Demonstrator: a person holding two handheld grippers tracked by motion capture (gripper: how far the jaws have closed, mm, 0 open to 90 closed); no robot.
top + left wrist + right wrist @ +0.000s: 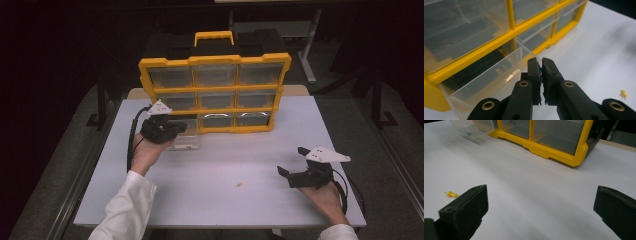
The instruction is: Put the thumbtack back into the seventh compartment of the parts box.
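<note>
Over the pulled-out drawer (pixel 486 80) at the cabinet's lower left, my left claw (pixel 541 67) has its jaws nearly together, pinching something small and blue (pixel 541 68) between the tips; I cannot tell what it is. The drawer is clear plastic, slid forward out of its slot and resting on the white table (pixel 215 160). Behind it stands the organiser (pixel 215 92), a yellow frame with three rows of three clear drawers and a yellow carry handle (pixel 214 36) on top, upright at the far middle of the table. My right claw (pixel 293 161) hovers low over the near right part of the table with its jaws spread wide and nothing between them. A small yellow pushpin (pixel 452 194) lies on its side on the bare table, just beside the right claw and well apart from the organiser.
</note>
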